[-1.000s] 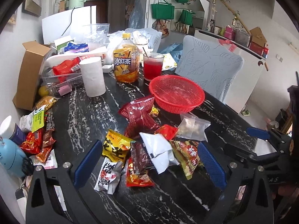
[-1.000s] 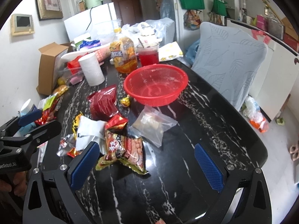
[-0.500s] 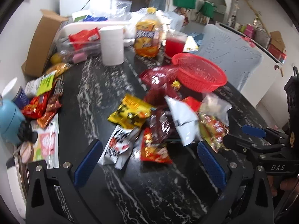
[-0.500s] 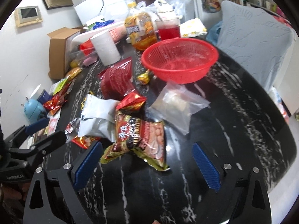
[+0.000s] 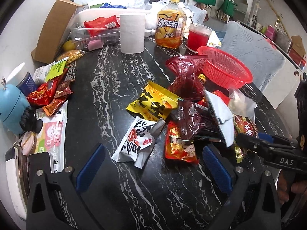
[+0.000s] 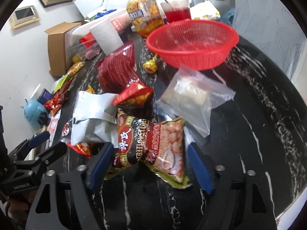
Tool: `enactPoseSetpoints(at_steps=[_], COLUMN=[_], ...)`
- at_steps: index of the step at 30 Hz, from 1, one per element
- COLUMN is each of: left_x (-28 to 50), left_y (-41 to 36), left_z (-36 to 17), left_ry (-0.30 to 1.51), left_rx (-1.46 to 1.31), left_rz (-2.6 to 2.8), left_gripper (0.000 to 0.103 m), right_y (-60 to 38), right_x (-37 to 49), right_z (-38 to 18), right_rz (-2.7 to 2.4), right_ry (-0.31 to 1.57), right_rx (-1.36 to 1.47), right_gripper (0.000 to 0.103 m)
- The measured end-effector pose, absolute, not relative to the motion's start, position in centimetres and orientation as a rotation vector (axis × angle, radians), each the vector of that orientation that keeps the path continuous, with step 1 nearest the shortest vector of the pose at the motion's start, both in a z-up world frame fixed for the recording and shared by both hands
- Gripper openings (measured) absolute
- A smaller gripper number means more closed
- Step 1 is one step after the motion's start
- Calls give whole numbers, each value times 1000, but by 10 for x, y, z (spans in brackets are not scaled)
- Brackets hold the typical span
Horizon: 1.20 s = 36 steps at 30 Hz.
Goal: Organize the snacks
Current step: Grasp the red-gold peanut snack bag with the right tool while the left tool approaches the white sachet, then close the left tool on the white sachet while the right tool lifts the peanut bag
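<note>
A heap of snack packets lies on the black marble table (image 5: 107,88). An empty red mesh basket (image 5: 224,67) (image 6: 191,42) stands behind the heap. My left gripper (image 5: 151,170) is open, just short of a white and red packet (image 5: 136,140) and a red cartoon packet (image 5: 179,143). My right gripper (image 6: 148,164) is open, with its jaws on either side of a dark red peanut packet (image 6: 153,143). A yellow packet (image 5: 153,103), a crumpled white bag (image 6: 92,115) and a clear zip bag (image 6: 191,97) lie in the heap.
A paper roll (image 5: 132,32), an iced tea bottle (image 5: 170,30) and a cup of red drink (image 5: 198,36) stand at the back. A cardboard box (image 5: 51,28) and more packets (image 5: 49,92) line the left edge. A grey chair (image 5: 253,51) stands behind the basket.
Both grippers have moved forward and down toward the heap. The peanut packet now lies between the right gripper's jaws. Both stay open.
</note>
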<state>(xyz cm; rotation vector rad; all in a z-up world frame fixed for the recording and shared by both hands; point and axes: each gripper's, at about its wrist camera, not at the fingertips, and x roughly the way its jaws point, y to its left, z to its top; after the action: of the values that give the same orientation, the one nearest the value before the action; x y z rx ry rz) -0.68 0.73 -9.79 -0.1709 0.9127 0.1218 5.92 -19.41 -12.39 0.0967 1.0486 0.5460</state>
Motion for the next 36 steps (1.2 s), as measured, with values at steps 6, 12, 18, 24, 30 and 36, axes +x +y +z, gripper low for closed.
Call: enactPoseSetpoints(at_steps=[6,12,18,24,30,36], left_x=[-2,-1,3,4,2,6], left_y=[9,0,-12,-27,-53,-69], left_z=[-103,-99,-97,-93,-88,-97], left_ry=[920,898,894,891,893,955], left_rx=[-188,-166,-154,-155,-141,-171], left_rz=[120,88,41,-23,-154,-222], left_gripper=[102,101,90,84,84,84], right_y=[-196,-200,-212,-225,-241,-256], right_x=[60,53,49,46,45,43], right_z=[-126,-123,-121,-119,-120,-121], right_rz=[573,570,553,528,513,499], right_ry=[1045,1025,1026,1024,1040,1042], right_rx=[97,59,62,72,95,102], right_gripper=[59,56,56,56,56,56])
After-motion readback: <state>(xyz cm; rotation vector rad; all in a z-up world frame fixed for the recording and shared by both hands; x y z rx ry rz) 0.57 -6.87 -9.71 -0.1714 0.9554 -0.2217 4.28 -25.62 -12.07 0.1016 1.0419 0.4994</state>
